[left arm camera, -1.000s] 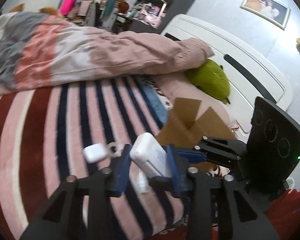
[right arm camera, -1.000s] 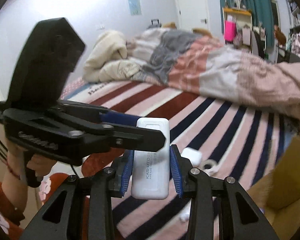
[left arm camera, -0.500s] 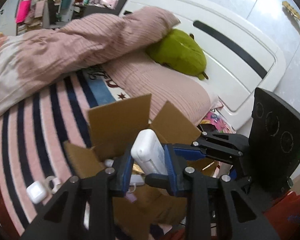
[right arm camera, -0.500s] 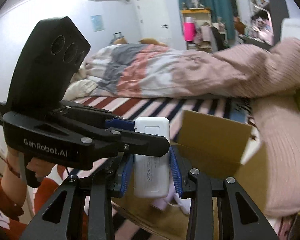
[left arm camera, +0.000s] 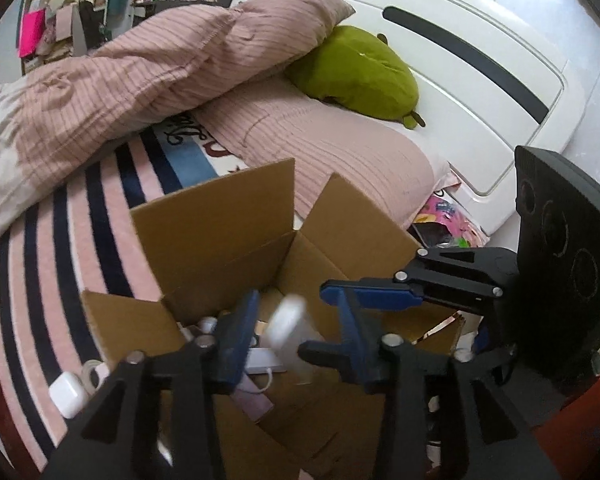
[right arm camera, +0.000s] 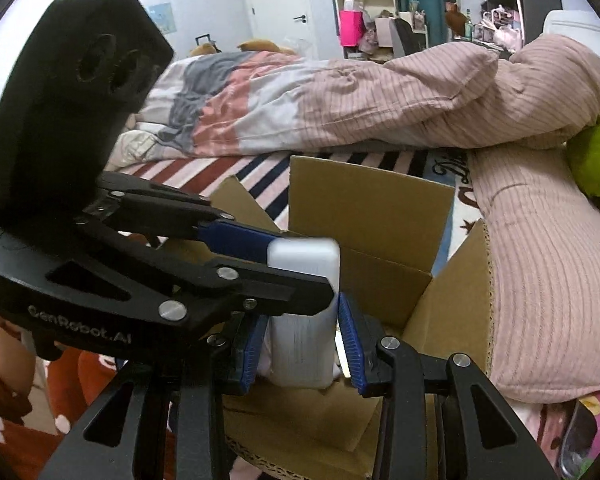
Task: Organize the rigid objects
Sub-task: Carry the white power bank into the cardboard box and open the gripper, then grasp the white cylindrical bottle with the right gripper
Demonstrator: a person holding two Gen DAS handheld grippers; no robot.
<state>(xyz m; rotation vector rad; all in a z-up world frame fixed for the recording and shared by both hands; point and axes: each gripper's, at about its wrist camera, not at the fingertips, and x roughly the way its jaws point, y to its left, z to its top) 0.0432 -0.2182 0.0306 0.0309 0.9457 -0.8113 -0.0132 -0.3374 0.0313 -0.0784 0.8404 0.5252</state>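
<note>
A: About the left gripper (left arm camera: pixel 296 332) first: spread or pinching?

B: Spread wide. Holds nothing, with the blue pads (left arm camera: pixel 236 336) standing clear of the power bank (left arm camera: pixel 286 320) on both sides.

A: And the place of that power bank?

B: Hangs upright in the gap between those pads, smeared with blur, right above the open cardboard box (left arm camera: pixel 220 216). Looks white and slab-shaped. Reaches down toward the clutter inside, though contact with it is hard to judge.

A: As for the right gripper (right arm camera: pixel 302 344)?

B: Flanks the same power bank, one pad on each long side, low on its body. Sits close enough for a pinch, yet shows a thin pale slit at the right pad (right arm camera: pixel 352 344). Cannot tell whether gripping or loose.

A: Inside the box?

B: Holds a few white pieces and a thin cable (left arm camera: pixel 260 390), plus something pale pink. Too jumbled to name further.

A: Around the box?

B: Stands on a striped blanket (left arm camera: pixel 60 280) with all flaps up. Has a white earbud case (left arm camera: pixel 68 394) just beside its near left flap. Backs onto a pink ribbed pillow (left arm camera: pixel 340 152) on the far side, with a green cushion (left arm camera: pixel 356 72) farther off against the white headboard (left arm camera: pixel 480 60).
</note>
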